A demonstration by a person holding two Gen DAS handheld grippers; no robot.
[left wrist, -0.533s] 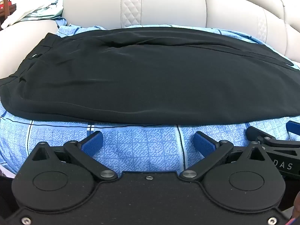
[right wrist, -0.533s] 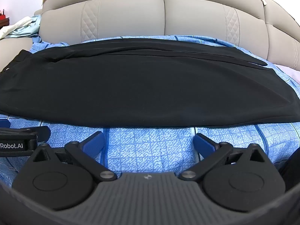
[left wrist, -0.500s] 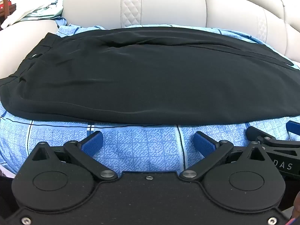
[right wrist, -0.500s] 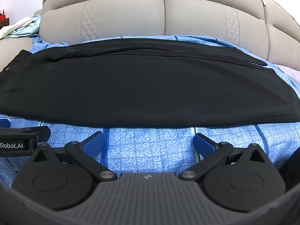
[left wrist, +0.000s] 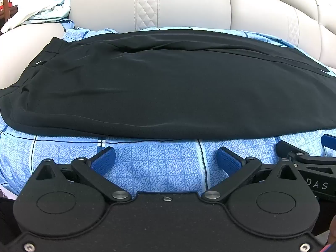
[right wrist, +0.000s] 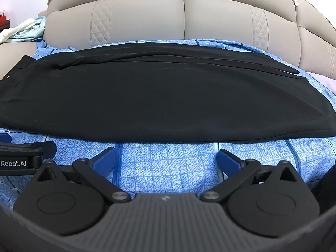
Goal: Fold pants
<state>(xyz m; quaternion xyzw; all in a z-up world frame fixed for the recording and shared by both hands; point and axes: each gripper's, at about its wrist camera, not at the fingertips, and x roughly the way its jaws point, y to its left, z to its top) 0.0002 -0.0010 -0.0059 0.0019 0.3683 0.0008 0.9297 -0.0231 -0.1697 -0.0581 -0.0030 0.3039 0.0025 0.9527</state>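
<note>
Black pants [left wrist: 168, 84] lie flat across a blue patterned sheet [left wrist: 163, 163], folded lengthwise, waistband at the left and leg hems at the right; they also show in the right wrist view [right wrist: 163, 96]. My left gripper [left wrist: 166, 159] is open and empty, just short of the pants' near edge. My right gripper [right wrist: 166, 159] is open and empty too, beside the left one and to its right, also short of the near edge. Each gripper shows at the edge of the other's view: the right one [left wrist: 310, 157] and the left one [right wrist: 23, 153].
A beige padded headboard [right wrist: 184, 19] rises behind the pants. Light-coloured clothes [left wrist: 42, 14] are piled at the far left on a beige cushion [left wrist: 23, 48]. The blue sheet [right wrist: 168, 168] covers the surface under both grippers.
</note>
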